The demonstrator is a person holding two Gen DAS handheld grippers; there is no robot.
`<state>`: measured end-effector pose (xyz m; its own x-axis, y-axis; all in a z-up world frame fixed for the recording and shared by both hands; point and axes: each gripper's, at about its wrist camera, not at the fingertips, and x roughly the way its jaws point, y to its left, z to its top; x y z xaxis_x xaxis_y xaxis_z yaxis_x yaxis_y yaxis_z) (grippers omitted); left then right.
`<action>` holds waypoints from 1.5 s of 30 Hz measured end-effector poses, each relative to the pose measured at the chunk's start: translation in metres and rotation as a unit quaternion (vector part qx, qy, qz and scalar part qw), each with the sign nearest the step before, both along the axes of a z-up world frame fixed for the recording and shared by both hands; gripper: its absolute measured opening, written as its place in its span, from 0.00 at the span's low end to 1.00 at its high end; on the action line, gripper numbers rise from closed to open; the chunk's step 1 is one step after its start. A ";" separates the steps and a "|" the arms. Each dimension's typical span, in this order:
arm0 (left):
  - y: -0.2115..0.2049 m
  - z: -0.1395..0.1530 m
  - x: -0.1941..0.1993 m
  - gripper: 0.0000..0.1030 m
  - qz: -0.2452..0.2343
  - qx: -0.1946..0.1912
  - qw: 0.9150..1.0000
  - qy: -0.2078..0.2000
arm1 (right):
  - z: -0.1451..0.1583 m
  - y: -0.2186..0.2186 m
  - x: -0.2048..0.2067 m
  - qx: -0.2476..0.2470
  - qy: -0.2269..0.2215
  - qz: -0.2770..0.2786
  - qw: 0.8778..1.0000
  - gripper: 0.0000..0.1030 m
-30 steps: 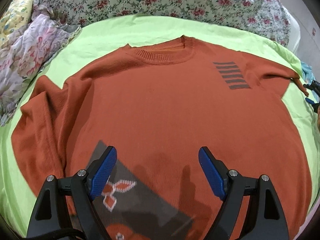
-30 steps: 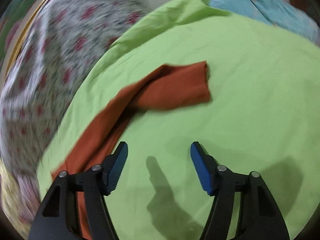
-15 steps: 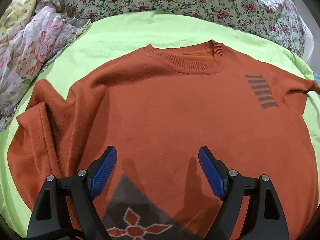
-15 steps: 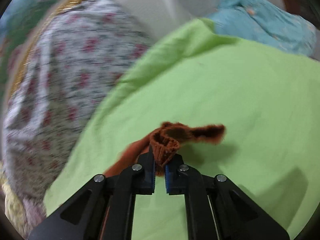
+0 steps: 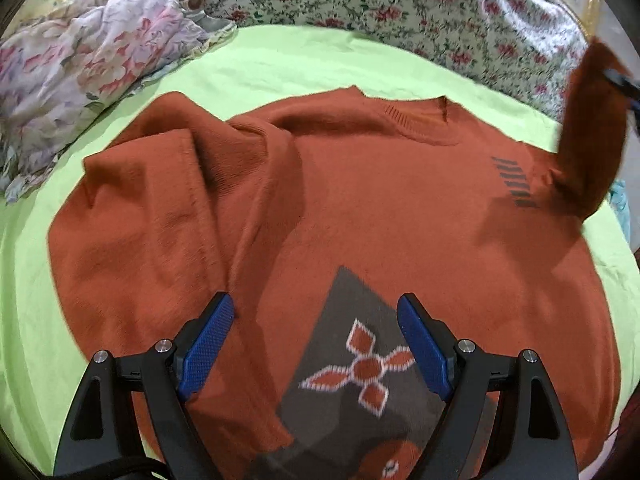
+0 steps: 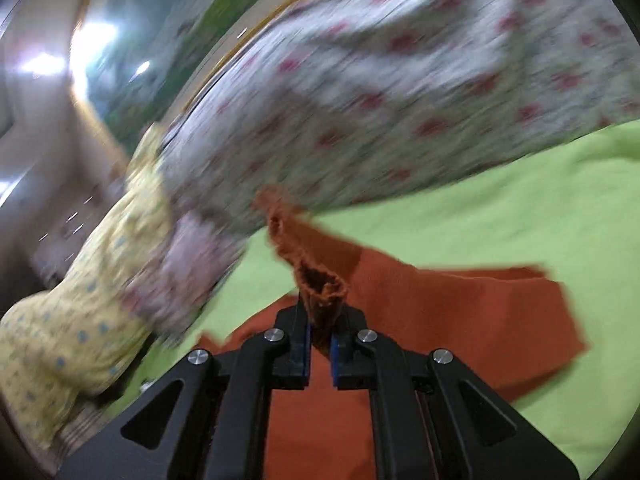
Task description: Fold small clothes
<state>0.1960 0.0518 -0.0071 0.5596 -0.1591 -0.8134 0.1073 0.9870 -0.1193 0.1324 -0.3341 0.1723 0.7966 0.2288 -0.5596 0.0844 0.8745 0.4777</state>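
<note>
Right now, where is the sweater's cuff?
The cuff is pinched in the right tool, lifted above the sweater; in the left view it hangs at far right.

Floral bedding (image 6: pixel 400 80) motion-blurred in right view, sweater (image 5: pixel 360 208) hem cut off btm edge, left view

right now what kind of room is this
Most likely a bedroom: the sweater lies on a green sheet, with a floral quilt behind it and a gold-framed panel, perhaps a headboard.

light: even indoor, lamps glaring upper left of right view | blur: smearing right view background | edges: fisheye bending, vignetting
</note>
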 end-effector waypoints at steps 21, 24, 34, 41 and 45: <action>-0.013 0.002 0.014 0.82 -0.019 -0.161 0.986 0.040 | -0.167 0.113 0.060 0.149 0.149 0.091 0.973 0.56; -0.022 -0.010 0.036 0.82 -0.011 -0.183 0.981 0.065 | -0.153 0.085 0.042 0.143 0.130 0.062 0.979 0.57; -0.052 -0.014 0.088 0.02 -0.018 -0.198 0.979 0.041 | -0.144 0.000 -0.024 0.153 0.097 -0.065 0.981 0.57; 0.006 0.048 0.035 0.01 0.021 -0.158 0.982 -0.098 | -0.142 -0.039 -0.044 0.148 0.090 -0.116 0.978 0.57; 0.038 0.017 0.050 0.02 0.055 -0.154 0.986 -0.044 | -0.142 -0.056 -0.048 0.133 0.090 -0.145 0.976 0.60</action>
